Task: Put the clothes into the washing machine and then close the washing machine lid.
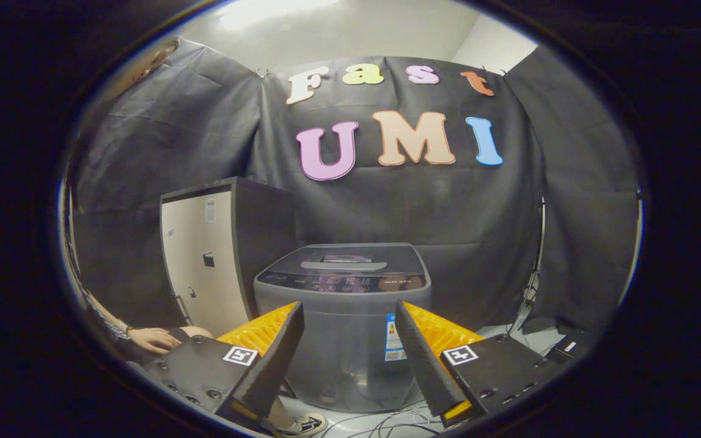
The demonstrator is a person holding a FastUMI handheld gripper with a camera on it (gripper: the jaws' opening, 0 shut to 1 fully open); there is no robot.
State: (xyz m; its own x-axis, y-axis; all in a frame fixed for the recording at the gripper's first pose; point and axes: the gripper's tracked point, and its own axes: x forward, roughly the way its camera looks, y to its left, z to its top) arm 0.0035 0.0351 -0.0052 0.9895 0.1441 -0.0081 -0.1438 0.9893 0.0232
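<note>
You see black cloth walls (pixel 460 207) all around, a tall cabinet (pixel 204 255) by the left wall, wires (pixel 381 423) on the pale floor (pixel 527 334).

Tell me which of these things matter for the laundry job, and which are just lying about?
For the job:
washing machine, just beyond the fingers
its lid, down
gripper, fingers apart, holding nothing

Just there:
tall cabinet beside the machine
cables on the floor
a person's hand and shoe
</note>
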